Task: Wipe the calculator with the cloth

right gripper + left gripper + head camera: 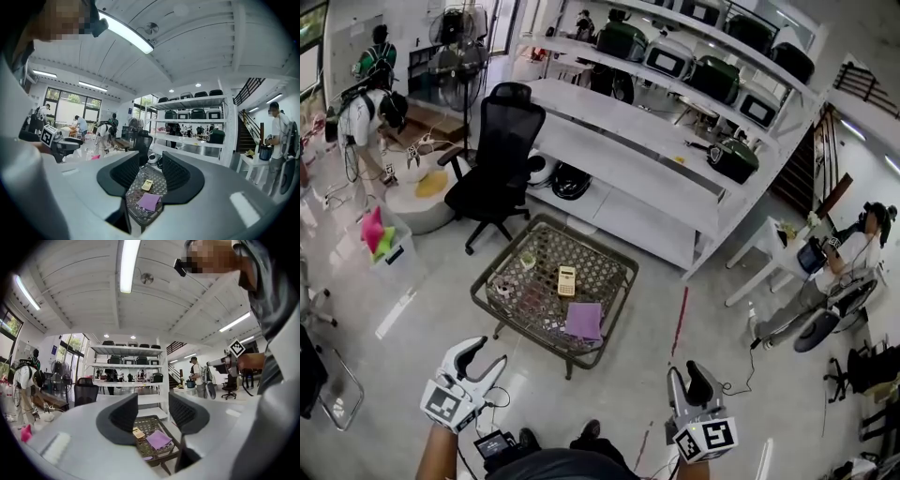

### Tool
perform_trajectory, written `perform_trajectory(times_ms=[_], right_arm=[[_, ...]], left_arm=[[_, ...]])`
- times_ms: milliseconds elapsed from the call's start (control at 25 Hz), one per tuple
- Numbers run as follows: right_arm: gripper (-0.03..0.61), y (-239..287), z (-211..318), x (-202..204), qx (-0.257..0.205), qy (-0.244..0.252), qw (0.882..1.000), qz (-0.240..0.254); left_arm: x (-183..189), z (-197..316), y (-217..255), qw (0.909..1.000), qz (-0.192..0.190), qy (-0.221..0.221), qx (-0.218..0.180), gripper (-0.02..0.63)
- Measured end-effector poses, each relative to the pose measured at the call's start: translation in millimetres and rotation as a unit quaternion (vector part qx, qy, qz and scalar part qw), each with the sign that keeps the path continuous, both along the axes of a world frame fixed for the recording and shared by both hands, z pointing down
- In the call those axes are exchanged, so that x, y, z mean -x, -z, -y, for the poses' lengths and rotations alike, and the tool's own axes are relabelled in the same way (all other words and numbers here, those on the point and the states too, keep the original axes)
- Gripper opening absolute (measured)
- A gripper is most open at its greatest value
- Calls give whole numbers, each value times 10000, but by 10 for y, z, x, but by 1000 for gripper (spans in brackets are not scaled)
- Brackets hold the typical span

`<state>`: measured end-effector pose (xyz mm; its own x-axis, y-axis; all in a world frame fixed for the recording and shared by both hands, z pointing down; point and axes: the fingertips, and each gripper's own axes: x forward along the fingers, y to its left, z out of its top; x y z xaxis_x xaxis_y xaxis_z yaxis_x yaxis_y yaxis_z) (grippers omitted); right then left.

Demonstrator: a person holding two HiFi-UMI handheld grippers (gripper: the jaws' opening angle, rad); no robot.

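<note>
My left tool point(487, 355) and right tool point(687, 374) both gape wide, empty, well short of the wicker worktop point(540, 257); there the purple cloth point(583, 321) lies just near of the calculator point(567, 280).

Calculator point(567, 280) sits mid-desk point(633, 267), cloth point(584, 320) just at its 5 o'clock, office chair point(502, 155) off the desk's 11.

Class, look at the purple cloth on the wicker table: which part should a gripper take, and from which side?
Probably the near edge of the purple cloth, approached from above on the person's side. It lies flat on the wicker table, so an edge must be pinched up, and the calculator lies just beyond its far edge.
</note>
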<state>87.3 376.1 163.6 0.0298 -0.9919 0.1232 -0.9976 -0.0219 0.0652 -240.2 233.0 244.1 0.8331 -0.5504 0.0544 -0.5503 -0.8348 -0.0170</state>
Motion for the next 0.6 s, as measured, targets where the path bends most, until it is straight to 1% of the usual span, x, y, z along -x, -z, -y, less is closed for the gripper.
perform_trajectory(times_ms=[160,320,480,600], right_arm=[[132,-25,286,27,22,175,9998,19],[132,-132,606,-87,47,382,9991,169],[132,-236,992,-162,25,642,9974,333],[132,-276,1297,-304,-1,882,9952,428]], left_arm=[[-54,114,-64,9998,67,53,155,259],[-117,300,-127,9998,132,152,33,259],[-202,425,-83,9990,147,320,271,259],[-394,555,-59,9986,212,430,233,259]])
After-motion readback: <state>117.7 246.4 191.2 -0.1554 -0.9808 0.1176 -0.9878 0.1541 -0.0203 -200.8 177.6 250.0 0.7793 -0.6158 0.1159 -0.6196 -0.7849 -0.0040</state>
